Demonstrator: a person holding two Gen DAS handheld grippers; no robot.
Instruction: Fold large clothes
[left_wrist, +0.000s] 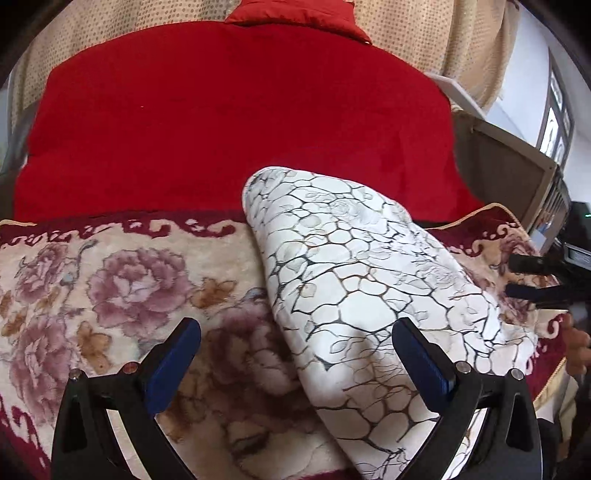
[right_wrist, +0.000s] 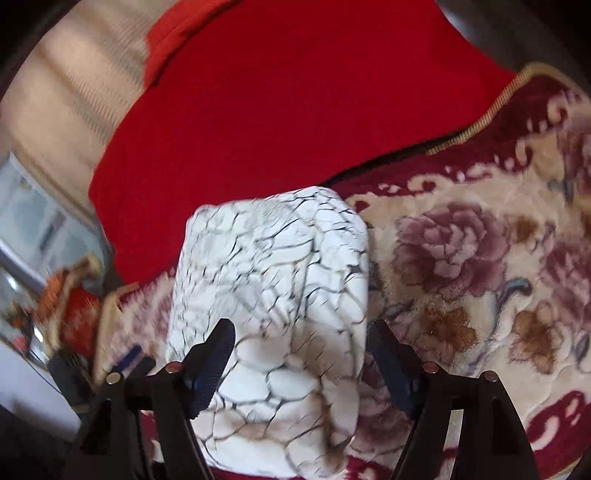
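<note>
**Folded garment on a floral blanket, both grippers spread**

A plush blanket (left_wrist: 110, 280) with mauve roses and a dark red border covers the work surface, with a plain red cloth (left_wrist: 236, 122) spread behind it and a dotted beige curtain (left_wrist: 424, 37) at the back.

Left wrist view: the white garment (left_wrist: 354, 280), printed with a dark crackle pattern, lies folded into a thick bundle on the blanket, slanting from the red cloth toward the lower right. The left gripper (left_wrist: 295, 354) has its jaws spread wide; the right blue pad sits over the garment and the left one over the blanket, neither pressing cloth. The right gripper (left_wrist: 535, 277) shows at the far right edge, its dark fingers apart just beside the bundle.

Right wrist view, somewhat blurred: the same garment (right_wrist: 273, 295) lies lengthwise between the fingers of the right gripper (right_wrist: 299, 350), whose jaws stand apart, pads off the cloth. The blanket (right_wrist: 480, 277) lies to the right.

No readable writing or brand shows in either view.
</note>
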